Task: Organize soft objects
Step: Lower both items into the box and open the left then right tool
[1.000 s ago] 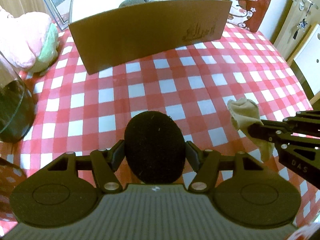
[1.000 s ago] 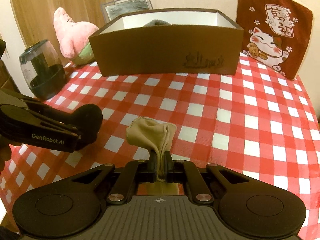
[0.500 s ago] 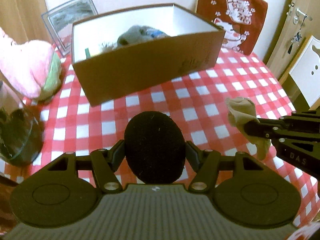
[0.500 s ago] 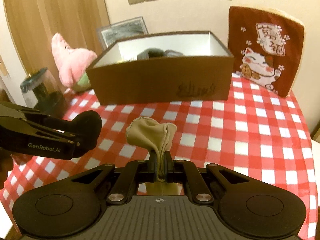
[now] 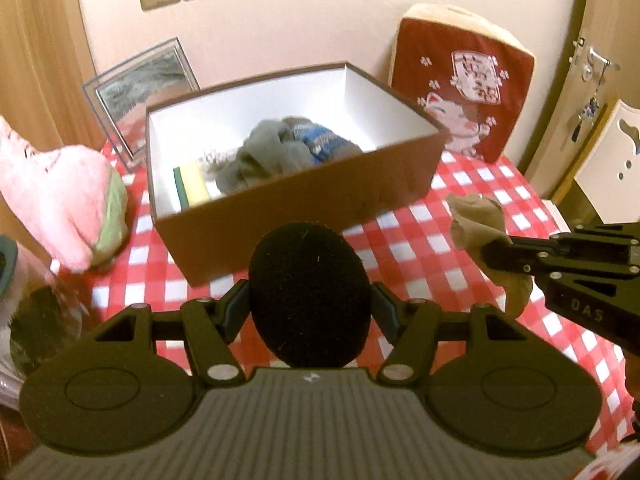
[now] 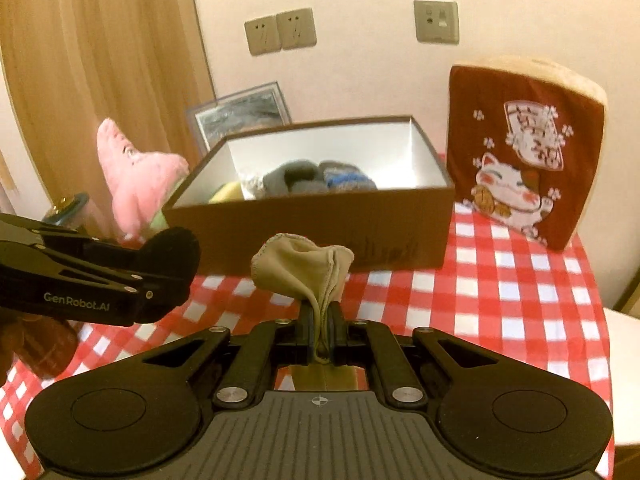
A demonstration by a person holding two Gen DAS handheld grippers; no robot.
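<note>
sponge (image 5: 309, 294), black and oval, is sitting between the fingers of your left gripper (image 5: 310, 312), jaws spread wide and pressing on its sides, long axis running away from you toward the box (image 5: 304, 204). your right gripper (image 6: 322, 334) is pinching a beige cloth (image 6: 304, 270) with jaws almost shut, the cloth standing up and fanning out above them. both are hanging above the red checked tablecloth (image 6: 500, 292), just in front of the open brown box holding socks (image 5: 280, 152). a pink plush (image 5: 60, 200) is lying to its left, a red cat cushion (image 6: 524, 156) leaning against the wall.
</note>
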